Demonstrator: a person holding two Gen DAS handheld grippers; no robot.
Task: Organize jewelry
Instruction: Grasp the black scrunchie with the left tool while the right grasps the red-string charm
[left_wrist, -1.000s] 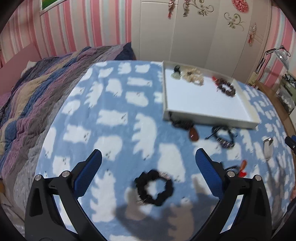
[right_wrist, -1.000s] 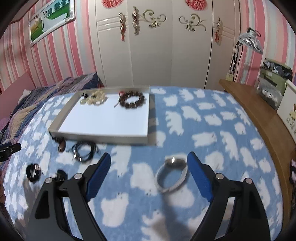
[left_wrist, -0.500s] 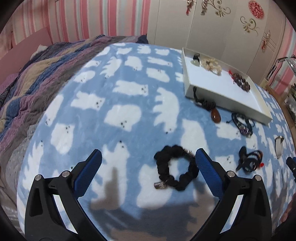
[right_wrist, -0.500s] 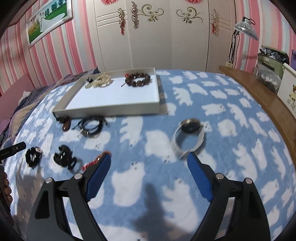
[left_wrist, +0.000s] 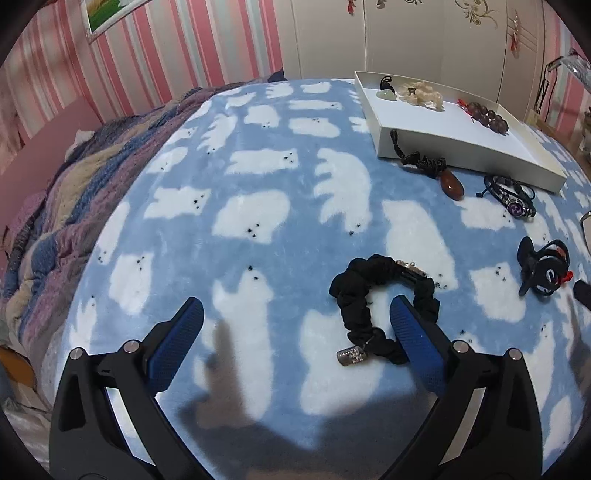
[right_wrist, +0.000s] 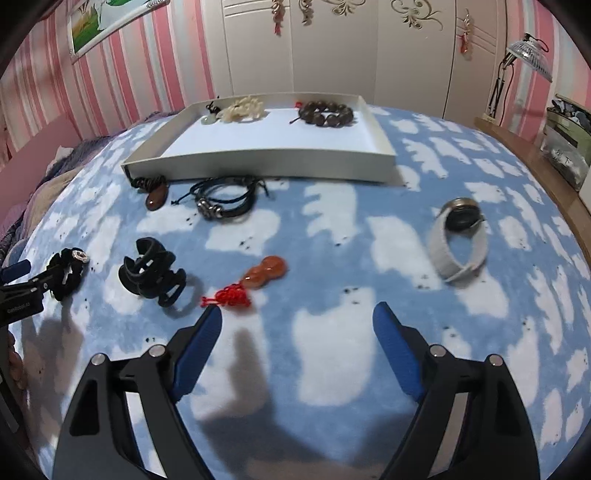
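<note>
Jewelry is scattered all over the blue blanket (right_wrist: 325, 229) with the white bear print, most of it along the near wall of the white tray (right_wrist: 258, 162). Inside the tray, up at its far edge, sit a brown bead bracelet (right_wrist: 327, 112), a pale cream bracelet (right_wrist: 243, 110) and a small jade pendant (right_wrist: 208, 119). Just outside the tray: an amber pendant on a black cord (right_wrist: 155, 195), then a black corded bracelet (right_wrist: 225, 197) beside it. Nearer: a black hair claw (right_wrist: 151, 271), a red gourd charm (right_wrist: 264, 273) and a grey-strapped watch (right_wrist: 458, 240) off toward the right edge.

Left gripper (left_wrist: 295, 314) is spread wide, its right finger overlapping the black scrunchie (left_wrist: 384, 302), which lies flat on the blanket. Right gripper (right_wrist: 297, 317) is spread too, nothing between its fingers, left fingertip just beside the charm's red knot.
</note>
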